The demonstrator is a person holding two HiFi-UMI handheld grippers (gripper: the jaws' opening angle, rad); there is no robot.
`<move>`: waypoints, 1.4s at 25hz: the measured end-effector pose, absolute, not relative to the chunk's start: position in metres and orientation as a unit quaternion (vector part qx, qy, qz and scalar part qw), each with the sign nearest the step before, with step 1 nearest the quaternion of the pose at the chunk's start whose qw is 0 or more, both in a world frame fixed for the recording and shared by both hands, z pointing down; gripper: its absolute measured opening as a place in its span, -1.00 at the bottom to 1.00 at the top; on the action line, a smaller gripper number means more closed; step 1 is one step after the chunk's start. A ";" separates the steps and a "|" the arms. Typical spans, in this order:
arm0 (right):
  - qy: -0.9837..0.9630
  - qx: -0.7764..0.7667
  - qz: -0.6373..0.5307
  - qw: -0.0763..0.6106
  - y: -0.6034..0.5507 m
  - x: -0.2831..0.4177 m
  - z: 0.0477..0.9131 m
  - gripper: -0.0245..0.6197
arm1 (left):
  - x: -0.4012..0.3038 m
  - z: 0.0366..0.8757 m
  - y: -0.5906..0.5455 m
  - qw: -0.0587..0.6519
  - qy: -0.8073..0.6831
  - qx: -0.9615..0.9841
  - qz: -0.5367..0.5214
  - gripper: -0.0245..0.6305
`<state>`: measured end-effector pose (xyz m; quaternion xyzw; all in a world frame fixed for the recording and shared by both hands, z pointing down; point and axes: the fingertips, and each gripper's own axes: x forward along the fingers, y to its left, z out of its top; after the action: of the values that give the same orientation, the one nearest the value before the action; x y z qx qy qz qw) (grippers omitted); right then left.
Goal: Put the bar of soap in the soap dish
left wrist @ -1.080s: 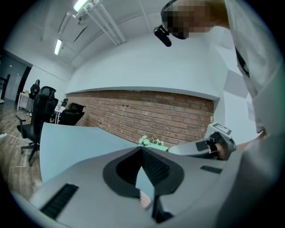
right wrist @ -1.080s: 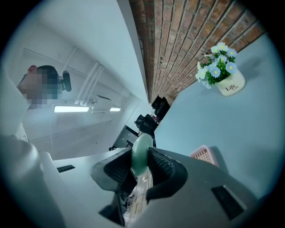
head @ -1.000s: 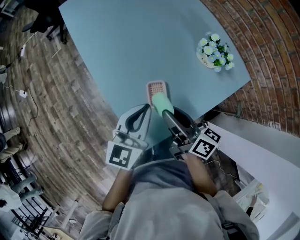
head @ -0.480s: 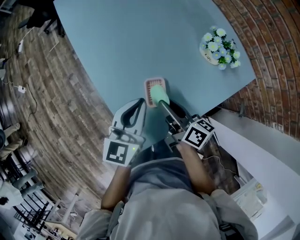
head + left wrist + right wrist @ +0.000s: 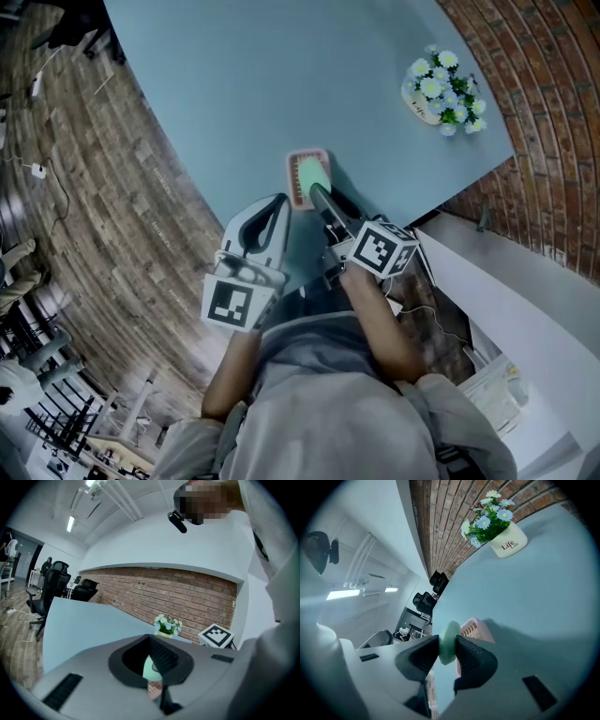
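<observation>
A pale green bar of soap (image 5: 312,172) is clamped edge-on between the black pads of my right gripper (image 5: 315,185), right over the pink slatted soap dish (image 5: 298,184) near the table's near edge. In the right gripper view the soap (image 5: 449,642) stands between the jaws with the dish (image 5: 475,629) just behind it; whether they touch I cannot tell. My left gripper (image 5: 281,202) hovers just left of the dish, its fingertips together, nothing held. Through its jaws (image 5: 151,644) a bit of the soap (image 5: 151,667) shows.
A white pot of blue and white flowers (image 5: 439,87) stands at the table's far right corner. The light blue table (image 5: 253,84) stretches away beyond the dish. Wooden floor lies to the left, a brick wall to the right.
The right gripper has come down and tipped forward with the soap, which now sits low over the dish. The left gripper has sunk slightly and stays beside the dish.
</observation>
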<state>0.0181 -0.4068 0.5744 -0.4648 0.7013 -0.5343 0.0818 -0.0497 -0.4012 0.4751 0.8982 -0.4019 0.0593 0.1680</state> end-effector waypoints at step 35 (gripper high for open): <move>0.696 -0.497 -0.519 -0.019 -0.403 0.001 0.606 -0.47 | -0.064 0.481 -0.395 0.181 -0.407 0.894 0.044 -0.92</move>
<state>0.0010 -0.4031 0.6064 -0.4968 0.6955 -0.5188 -0.0191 -0.0642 -0.3950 0.4814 0.8942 -0.4070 0.0443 0.1809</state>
